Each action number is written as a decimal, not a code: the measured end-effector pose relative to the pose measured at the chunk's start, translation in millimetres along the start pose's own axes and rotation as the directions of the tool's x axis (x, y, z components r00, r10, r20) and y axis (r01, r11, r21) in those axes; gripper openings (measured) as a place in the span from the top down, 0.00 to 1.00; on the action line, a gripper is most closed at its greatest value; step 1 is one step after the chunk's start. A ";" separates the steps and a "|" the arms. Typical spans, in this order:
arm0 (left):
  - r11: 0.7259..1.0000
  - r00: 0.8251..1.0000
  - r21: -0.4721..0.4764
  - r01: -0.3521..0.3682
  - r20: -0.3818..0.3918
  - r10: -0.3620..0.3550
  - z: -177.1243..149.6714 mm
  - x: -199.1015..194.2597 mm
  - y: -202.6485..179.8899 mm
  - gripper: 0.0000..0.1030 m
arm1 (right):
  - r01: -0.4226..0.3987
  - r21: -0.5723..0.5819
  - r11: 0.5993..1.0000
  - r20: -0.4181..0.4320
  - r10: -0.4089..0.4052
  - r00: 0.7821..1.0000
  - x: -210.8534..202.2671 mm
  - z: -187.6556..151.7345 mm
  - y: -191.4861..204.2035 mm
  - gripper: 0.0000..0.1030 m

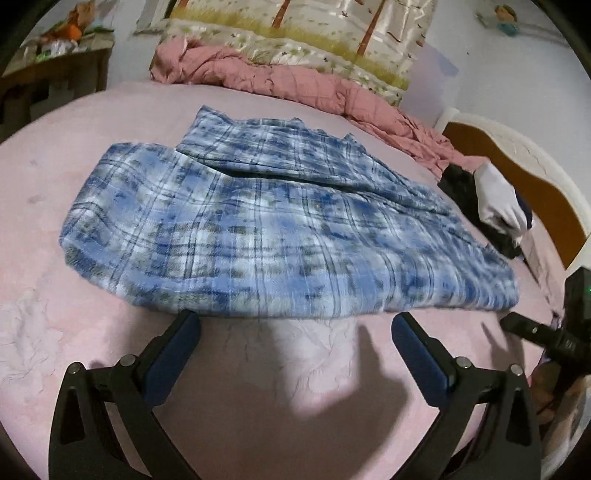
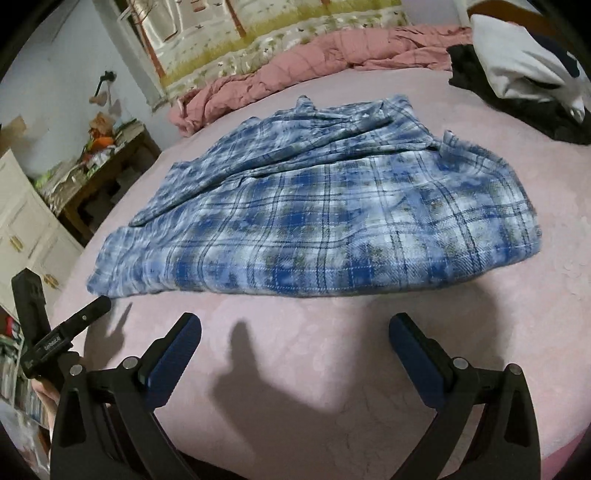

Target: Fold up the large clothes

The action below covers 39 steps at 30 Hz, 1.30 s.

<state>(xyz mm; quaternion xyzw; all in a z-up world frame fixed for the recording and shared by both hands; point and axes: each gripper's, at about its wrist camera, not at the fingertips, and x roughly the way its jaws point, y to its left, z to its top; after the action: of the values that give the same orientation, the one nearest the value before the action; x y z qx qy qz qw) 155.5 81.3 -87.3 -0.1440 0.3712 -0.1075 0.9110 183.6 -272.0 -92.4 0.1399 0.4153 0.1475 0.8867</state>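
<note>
Right up front, the left gripper (image 1: 295,321) hangs over the pink bedsheet (image 1: 258,424) with its jaws spread wide and nothing between them, the blue pads (image 1: 173,354) clear of any cloth. Same story from the other side: the right gripper (image 2: 295,321) is splayed apart and empty above the sheet (image 2: 314,387), and both cast hard shadows on the pink surface just ahead of the fingertips. In the right wrist view the left tool (image 2: 70,325) pokes in from the lower left, tip just short of the shirt's near corner; in the left wrist view the right tool (image 1: 535,328) shows at the right edge. Just beyond the fingertips lies the blue plaid shirt (image 1: 258,221), spread across the middle of the bed, already folded over on itself, near edge a smooth fold line, far half rumpled with a layer lapped over it (image 2: 332,206). Neither gripper touches it. Off to the right, near the headboard (image 1: 517,173), sits a heap of dark clothing (image 1: 461,192) with a white piece (image 1: 498,199) on top, apart from the shirt. Farther back, a rumpled pink quilt (image 1: 295,81) runs along the far edge of the bed, a patterned curtain (image 1: 314,26) behind it, and a cluttered wooden table (image 2: 103,166) stands beside the bed.
</note>
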 end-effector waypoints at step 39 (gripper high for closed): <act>0.969 0.954 -0.001 -0.245 0.178 0.242 -0.3 -47.7 11.9 0.41 | 0.225 -0.084 0.971 0.220 -0.202 0.954 -43.6 -5.2 -6.1 0.40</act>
<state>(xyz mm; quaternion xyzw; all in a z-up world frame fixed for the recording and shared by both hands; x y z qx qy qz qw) 122.9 106.8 -60.7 -0.0965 0.3026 0.0149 0.9481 153.8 -293.4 -67.6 0.0610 0.3232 0.0573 0.9426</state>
